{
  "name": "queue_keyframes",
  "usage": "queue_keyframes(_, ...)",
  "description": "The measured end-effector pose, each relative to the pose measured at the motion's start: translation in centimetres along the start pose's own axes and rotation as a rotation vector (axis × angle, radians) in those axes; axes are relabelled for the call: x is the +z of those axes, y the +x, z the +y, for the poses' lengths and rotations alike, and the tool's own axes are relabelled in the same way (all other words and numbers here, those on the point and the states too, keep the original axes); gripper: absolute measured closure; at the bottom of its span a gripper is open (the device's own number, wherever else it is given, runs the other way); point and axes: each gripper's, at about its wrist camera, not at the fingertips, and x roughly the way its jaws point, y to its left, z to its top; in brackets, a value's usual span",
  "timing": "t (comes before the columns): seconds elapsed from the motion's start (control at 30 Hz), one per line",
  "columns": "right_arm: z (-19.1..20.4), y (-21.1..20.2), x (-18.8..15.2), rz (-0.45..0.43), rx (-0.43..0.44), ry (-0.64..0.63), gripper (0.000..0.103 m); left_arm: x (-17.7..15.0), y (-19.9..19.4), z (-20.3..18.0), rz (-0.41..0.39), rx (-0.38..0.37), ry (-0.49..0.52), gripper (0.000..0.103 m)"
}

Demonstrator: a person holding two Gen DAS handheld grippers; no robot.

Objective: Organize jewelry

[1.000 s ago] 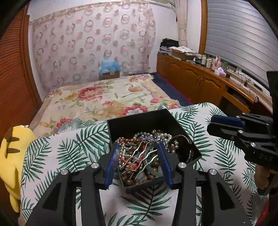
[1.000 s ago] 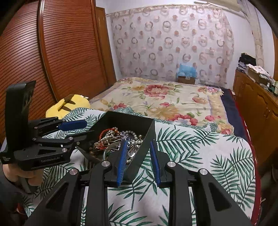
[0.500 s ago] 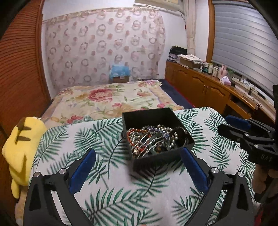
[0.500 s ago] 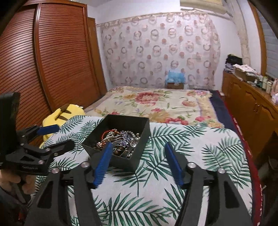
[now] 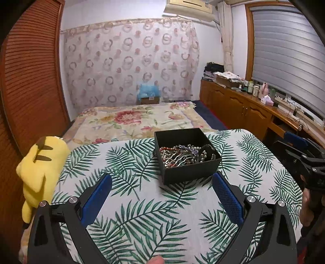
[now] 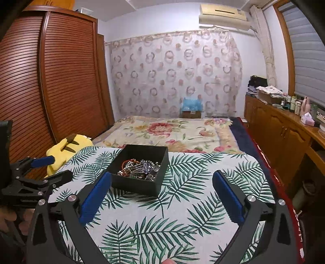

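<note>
A bed (image 5: 132,119) with a floral cover fills the middle of the room, in front of a curtain (image 5: 130,61) printed with rings. A slatted wooden wardrobe (image 6: 61,85) stands on one side, and a long wooden cabinet (image 5: 239,107) with bottles and clutter on top runs along the other, under a grey blind (image 5: 284,52). An air conditioner (image 6: 222,14) hangs high on the wall.

Nearer the cameras lies the surface (image 5: 142,199), covered with a white cloth of green palm leaves. A yellow plush toy (image 5: 40,168) leans at its left edge.

A black open box (image 5: 186,160) sits on the surface toward its far side, ahead of both claws and touched by neither. In it lies the jewelry (image 5: 182,154): a tangle of pearl strands, red beads, silver pieces and dark bangles.

The left claw (image 5: 161,200) hovers over the cloth short of the box, its jaws spread wide with nothing between them. The right claw (image 6: 161,200) hovers likewise, its jaws having just been opening, now wide apart and empty. Each claw shows at the edge of the other's view.

A fingertip (image 5: 155,260) peeks in at the bottom of the left view.
</note>
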Motion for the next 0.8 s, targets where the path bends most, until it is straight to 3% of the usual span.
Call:
queue_keyframes(0.5,0.2,-5.2,-0.6,-0.069,-0.019,0.031,0.003,-0.9,-5.0,0.2,-0.049,0.031,-0.033,0.008)
queue_keyframes(0.8,0.2,-6.1,-1.1,-0.081,-0.020,0.032,0.003,-1.0,-6.0,-0.1,-0.068,0.046,-0.024,0.008)
